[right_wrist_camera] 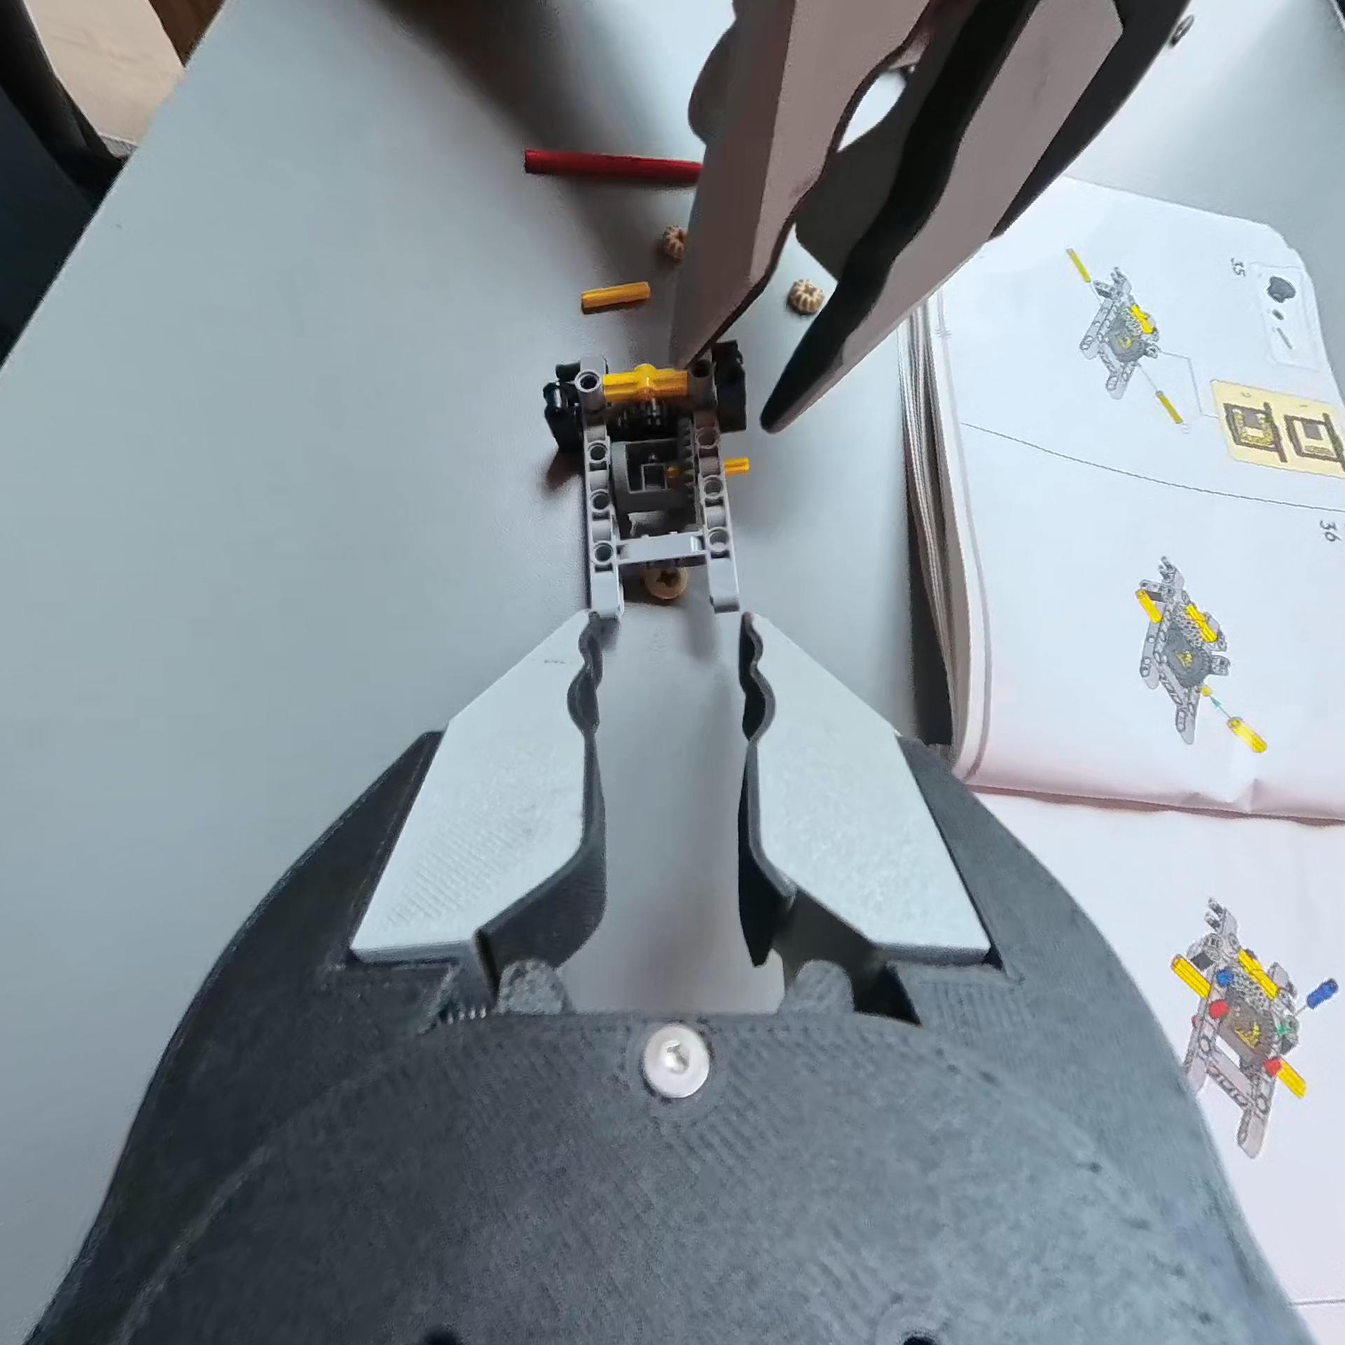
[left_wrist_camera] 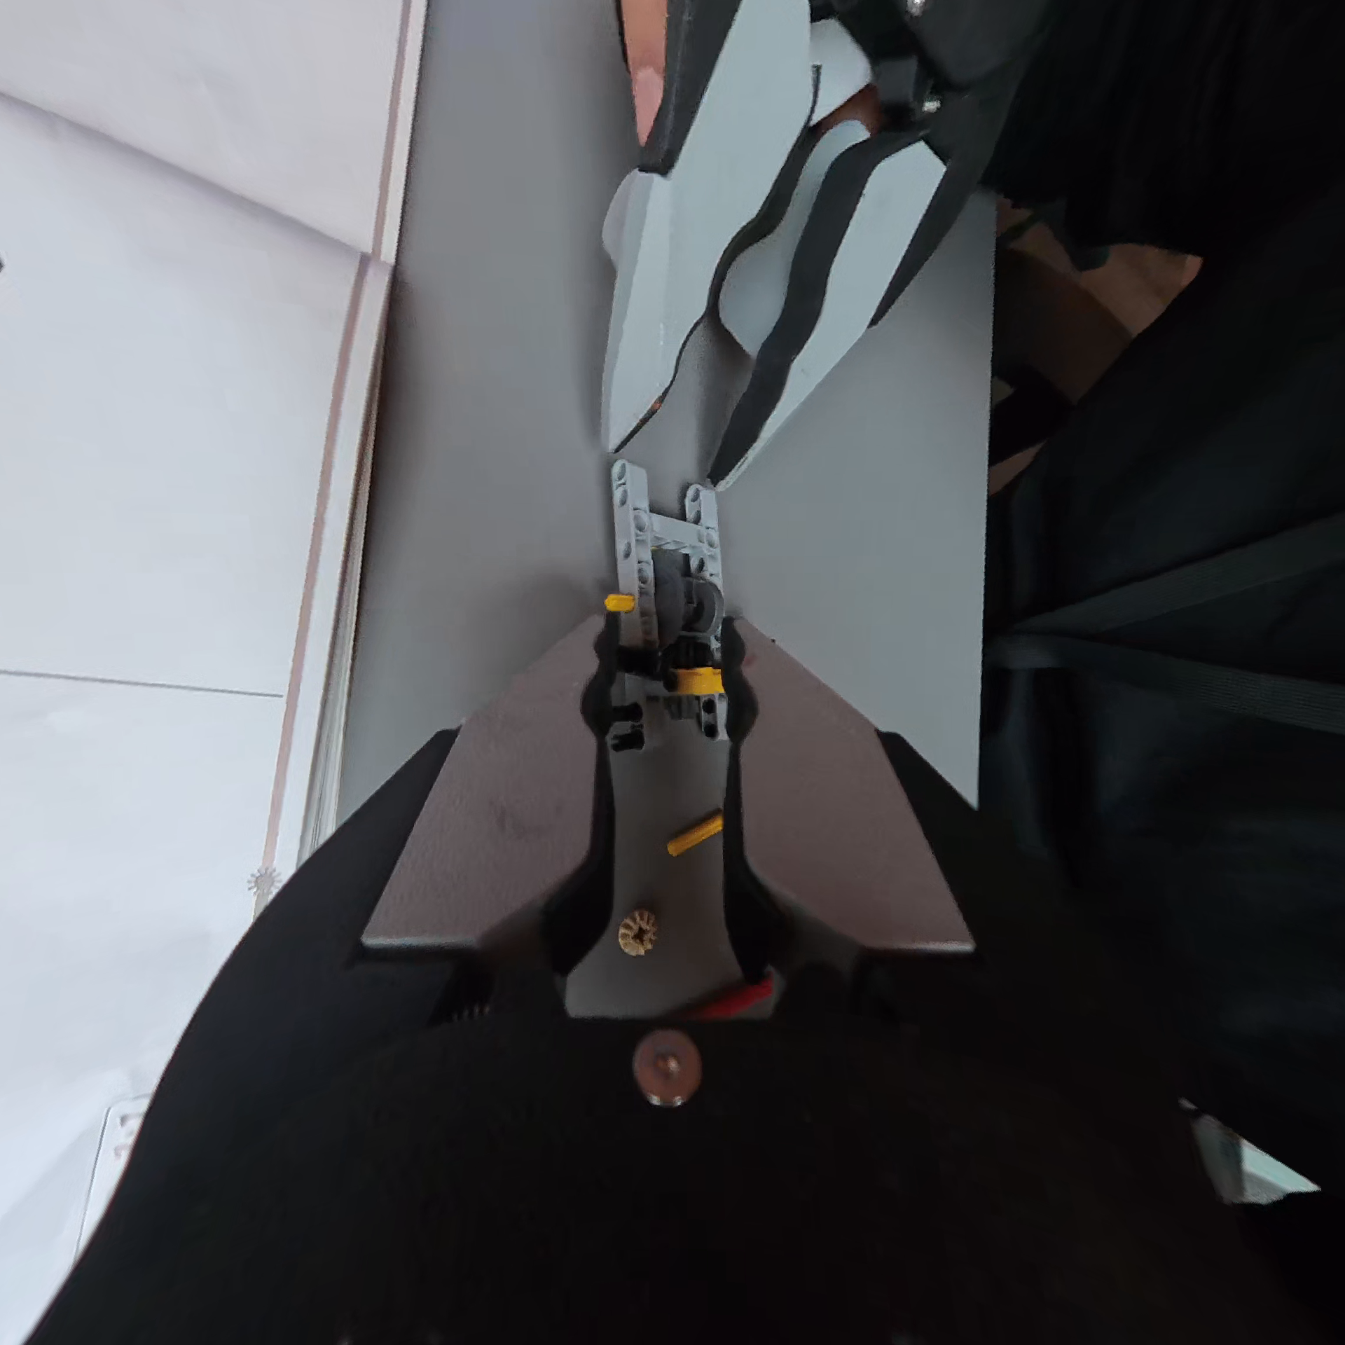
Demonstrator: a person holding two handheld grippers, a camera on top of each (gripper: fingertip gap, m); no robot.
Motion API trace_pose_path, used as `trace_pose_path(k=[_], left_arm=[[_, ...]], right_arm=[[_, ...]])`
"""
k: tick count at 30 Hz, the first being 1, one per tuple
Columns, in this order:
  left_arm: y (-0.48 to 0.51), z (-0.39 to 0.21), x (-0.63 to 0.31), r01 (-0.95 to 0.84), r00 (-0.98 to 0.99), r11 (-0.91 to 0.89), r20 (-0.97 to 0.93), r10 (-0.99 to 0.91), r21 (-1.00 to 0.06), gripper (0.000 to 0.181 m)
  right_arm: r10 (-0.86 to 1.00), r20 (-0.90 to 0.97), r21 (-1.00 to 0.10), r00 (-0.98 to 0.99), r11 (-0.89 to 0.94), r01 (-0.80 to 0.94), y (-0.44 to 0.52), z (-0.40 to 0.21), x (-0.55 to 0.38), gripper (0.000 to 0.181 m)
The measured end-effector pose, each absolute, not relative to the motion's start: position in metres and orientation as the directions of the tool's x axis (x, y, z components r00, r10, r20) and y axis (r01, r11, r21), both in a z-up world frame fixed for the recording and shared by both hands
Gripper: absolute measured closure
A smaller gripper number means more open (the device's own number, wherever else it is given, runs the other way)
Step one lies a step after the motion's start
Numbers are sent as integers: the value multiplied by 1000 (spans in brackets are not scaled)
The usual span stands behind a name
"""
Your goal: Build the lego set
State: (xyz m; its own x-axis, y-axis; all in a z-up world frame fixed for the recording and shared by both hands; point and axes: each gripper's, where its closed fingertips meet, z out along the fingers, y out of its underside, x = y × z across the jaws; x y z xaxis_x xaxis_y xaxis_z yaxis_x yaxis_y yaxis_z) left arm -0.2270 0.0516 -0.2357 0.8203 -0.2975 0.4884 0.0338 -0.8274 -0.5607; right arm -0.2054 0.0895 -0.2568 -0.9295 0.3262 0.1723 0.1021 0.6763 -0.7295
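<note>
1. The lego model [right_wrist_camera: 659, 473], a grey frame with a yellow crosspiece and dark gears inside, sits on the grey tabletop [right_wrist_camera: 306, 509], midway between the two grippers.
2. The right wrist view shows the right gripper [right_wrist_camera: 673, 626] with its fingers parted, their tips just short of the model's two near prongs and gripping nothing.
3. That view alone shows the open instruction booklet [right_wrist_camera: 1135, 509] lying on the right, with its printed build steps.
4. Only there do three tan gears appear: one [right_wrist_camera: 672, 241] far left of the other gripper, one [right_wrist_camera: 805, 295] between its fingers, one [right_wrist_camera: 664, 582] between the model's prongs.
5. The left wrist view shows the left gripper [left_wrist_camera: 668, 640] straddling the model's end with the yellow crosspiece; its fingers sit close on both sides, but from the right wrist view one finger looks clear of the model, so a grip is uncertain.
6. A loose yellow rod [left_wrist_camera: 695, 835] and a single tan gear lie between those fingers in the left view.
7. The red rod [right_wrist_camera: 611, 165] shows full length in the right view; in the left view it is mostly hidden behind the gripper body.
</note>
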Motion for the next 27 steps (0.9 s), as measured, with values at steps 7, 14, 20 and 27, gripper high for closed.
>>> trace_pose_path(k=[7, 14, 20, 27], left_arm=[[50, -246, -221, -84, 854, -832, 390, -344, -549, 152], [45, -243, -239, -30, 857, -833, 415, -306, -552, 152], [38, -220, -262, 35, 873, -803, 409, -265, -595, 152], [17, -207, -265, 58, 897, -803, 384, -218, -593, 152]], right_arm=[[308, 109, -725, -945, 675, 136, 96, -258, -199, 150], [279, 142, -714, -950, 693, 97, 83, -264, -197, 158], [273, 134, -729, -953, 679, 92, 73, -264, -197, 168], [262, 159, -719, -952, 692, 70, 64, -266, -198, 175]])
